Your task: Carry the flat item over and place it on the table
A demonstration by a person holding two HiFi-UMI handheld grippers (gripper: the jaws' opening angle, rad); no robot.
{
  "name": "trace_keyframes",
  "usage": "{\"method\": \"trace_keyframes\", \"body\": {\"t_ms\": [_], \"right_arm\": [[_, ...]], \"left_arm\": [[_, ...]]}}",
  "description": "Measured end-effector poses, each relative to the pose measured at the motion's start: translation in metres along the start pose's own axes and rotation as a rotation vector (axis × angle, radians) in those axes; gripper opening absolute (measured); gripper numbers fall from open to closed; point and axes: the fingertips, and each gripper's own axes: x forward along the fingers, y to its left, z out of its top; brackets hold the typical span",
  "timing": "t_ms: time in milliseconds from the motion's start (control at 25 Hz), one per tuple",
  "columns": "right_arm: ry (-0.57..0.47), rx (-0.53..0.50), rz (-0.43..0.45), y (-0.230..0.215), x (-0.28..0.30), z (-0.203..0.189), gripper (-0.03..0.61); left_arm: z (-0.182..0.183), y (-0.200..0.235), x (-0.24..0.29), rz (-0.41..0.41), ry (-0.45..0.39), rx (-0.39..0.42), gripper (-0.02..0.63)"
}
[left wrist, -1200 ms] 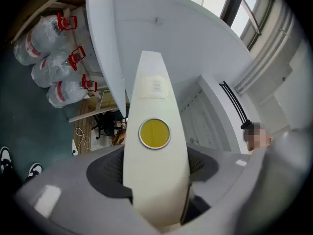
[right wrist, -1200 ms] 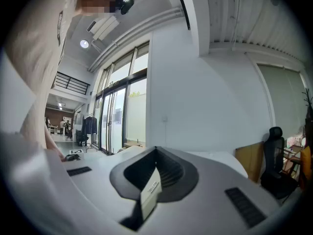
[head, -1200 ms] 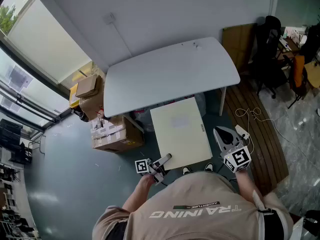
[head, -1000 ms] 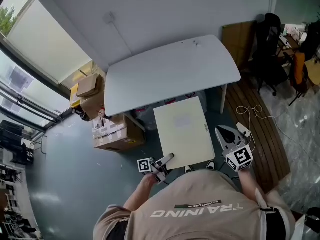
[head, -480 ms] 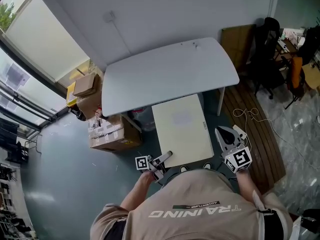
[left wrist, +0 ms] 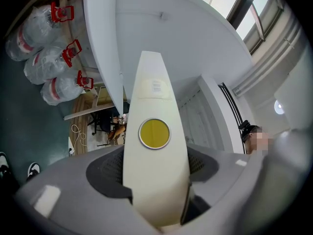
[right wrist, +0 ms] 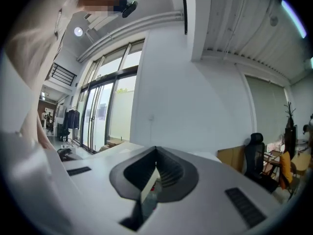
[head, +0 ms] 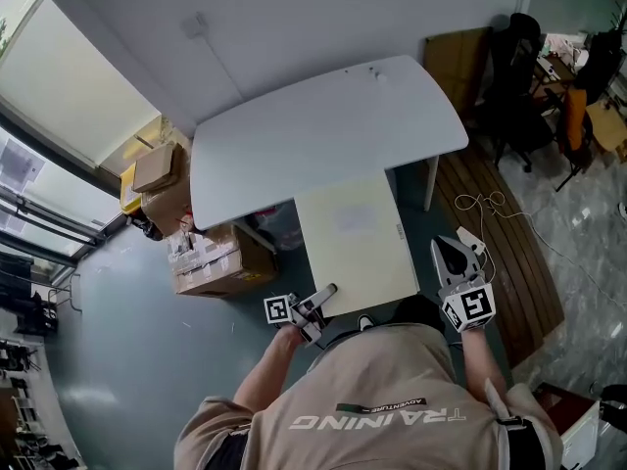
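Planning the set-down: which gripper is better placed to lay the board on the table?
Left. The left gripper clamps the cream board by its near corner; the right gripper hangs beside it, jaws together, empty.

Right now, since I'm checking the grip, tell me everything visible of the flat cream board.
The board is a thin, smooth, cream rectangle held roughly level, with a paler patch on top and a yellow disc seen from the left gripper view. The left gripper is shut on its near left corner; its far edge reaches the table.
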Motion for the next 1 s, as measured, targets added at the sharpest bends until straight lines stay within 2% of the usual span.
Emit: {"method": "trace_keyframes", "body": {"t_ms": [200, 400, 640, 840, 1000], "right_arm": [[0.036, -0.016, -0.022, -0.021, -0.001, -0.010, 0.003], [0.010, -0.008, -0.037, -0.056, 0.007, -0.005, 0.003], [-0.053, 0.016, -0.045, -0.100, 0.040, 0.005, 0.003], [-0.047, 0.004, 0.030, -0.117, 0.065, 0.009, 0.003], [-0.008, -0.030, 0.084, -0.136, 0.074, -0.009, 0.003]], "left_arm": [[0.008, 0.010, 0.001, 0.023, 0.010, -0.003, 0.298], [0.028, 0.016, 0.016, 0.069, -0.018, 0.027, 0.298], [0.074, 0.006, 0.055, 0.018, -0.056, 0.059, 0.298], [0.099, 0.008, 0.084, 0.016, -0.081, 0.078, 0.298], [0.105, 0.027, 0.107, 0.058, -0.112, 0.096, 0.298]]}}
